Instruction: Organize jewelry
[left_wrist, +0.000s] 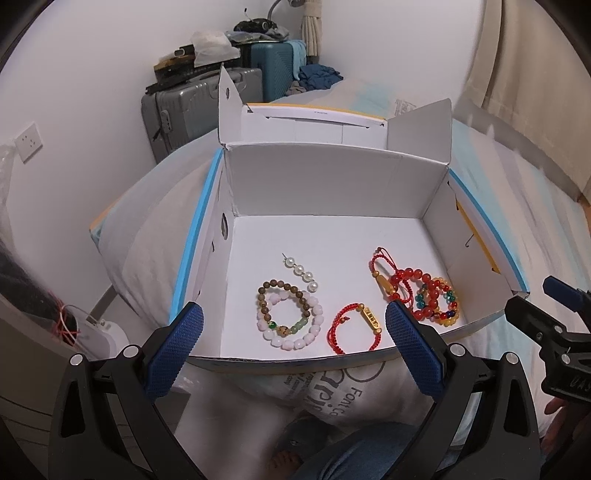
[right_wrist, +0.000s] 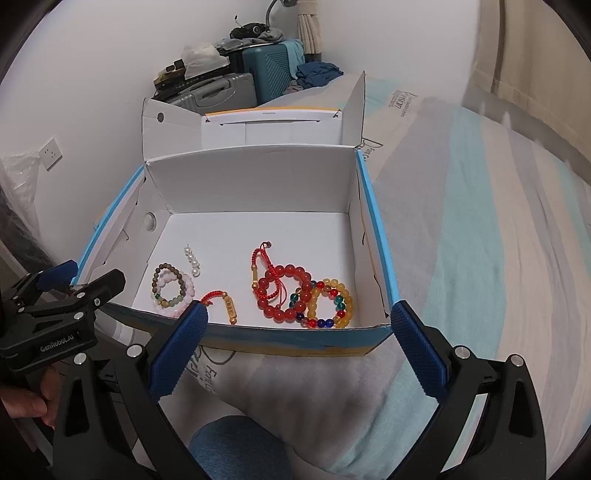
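An open white cardboard box (left_wrist: 325, 192) with blue edges lies on a bed and holds the jewelry. Inside lie a pearl strand (left_wrist: 301, 271), a brown bead bracelet (left_wrist: 282, 308) over a pink bead bracelet (left_wrist: 295, 338), a red cord bracelet with a gold tag (left_wrist: 354, 325), and a pile of red, yellow and multicolour bead bracelets (left_wrist: 424, 295). The same pile (right_wrist: 303, 299) and box (right_wrist: 255, 177) show in the right wrist view. My left gripper (left_wrist: 293, 319) is open and empty at the box's near wall. My right gripper (right_wrist: 297, 317) is open and empty, just before the near wall.
The box rests on a striped bedspread (right_wrist: 480, 240) over a pillow (left_wrist: 147, 236). Suitcases (left_wrist: 195, 107) piled with clothes stand at the back wall. A curtain (left_wrist: 535, 74) hangs at the right. My knee in jeans (right_wrist: 236, 443) is below the grippers.
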